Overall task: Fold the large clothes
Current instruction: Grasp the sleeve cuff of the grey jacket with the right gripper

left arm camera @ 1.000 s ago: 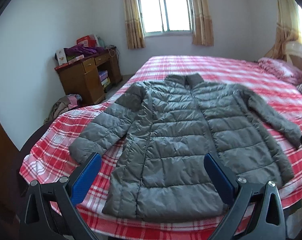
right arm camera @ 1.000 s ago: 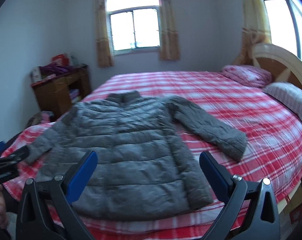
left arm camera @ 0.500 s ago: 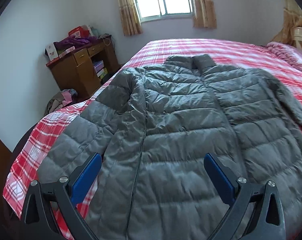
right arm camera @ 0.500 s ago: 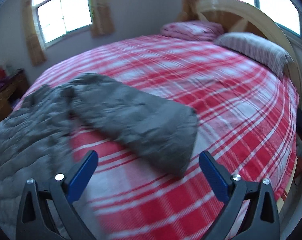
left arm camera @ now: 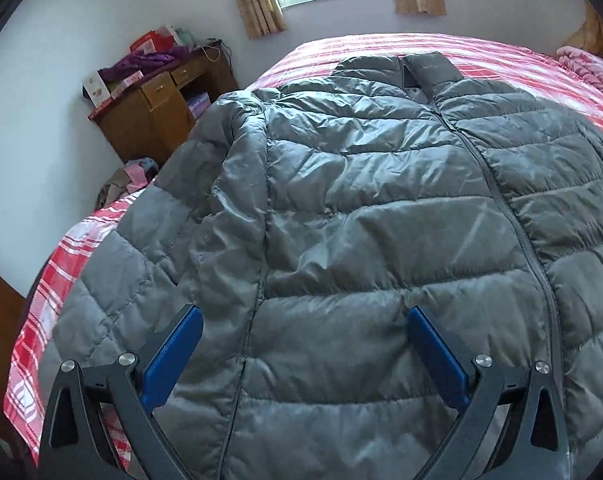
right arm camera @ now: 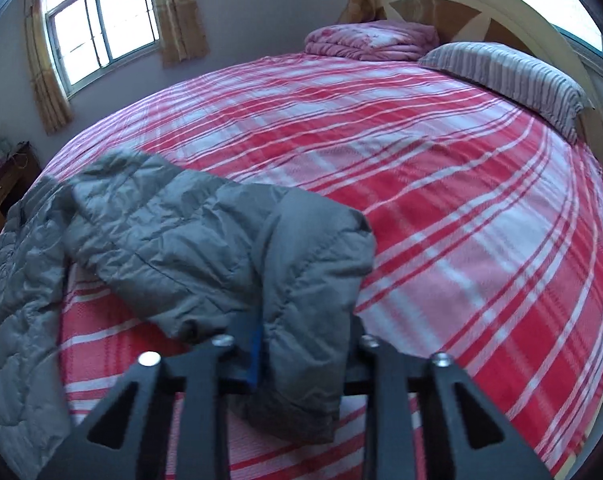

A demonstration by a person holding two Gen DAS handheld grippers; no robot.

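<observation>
While the grey padded jacket point(left arm camera: 381, 208) lies spread front-up across the foot end of the bed point(right arm camera: 441, 168), its zip closed and its collar toward the bed's far edge, one sleeve point(right arm camera: 205, 240) stretches out over the red checked sheet toward the headboard point(right arm camera: 481, 4). The right hand-held gripper point(right arm camera: 301, 364) is pinching that sleeve's cuff, the grey fabric bunched between its drawn-in fingers. The left hand-held gripper point(left arm camera: 301, 320) sits spread wide just over the jacket's lower front, nothing between its blue pads point(left arm camera: 173, 356). A striped pillow point(right arm camera: 513, 76) and a folded pink quilt point(right arm camera: 369, 40) lie at the headboard end.
</observation>
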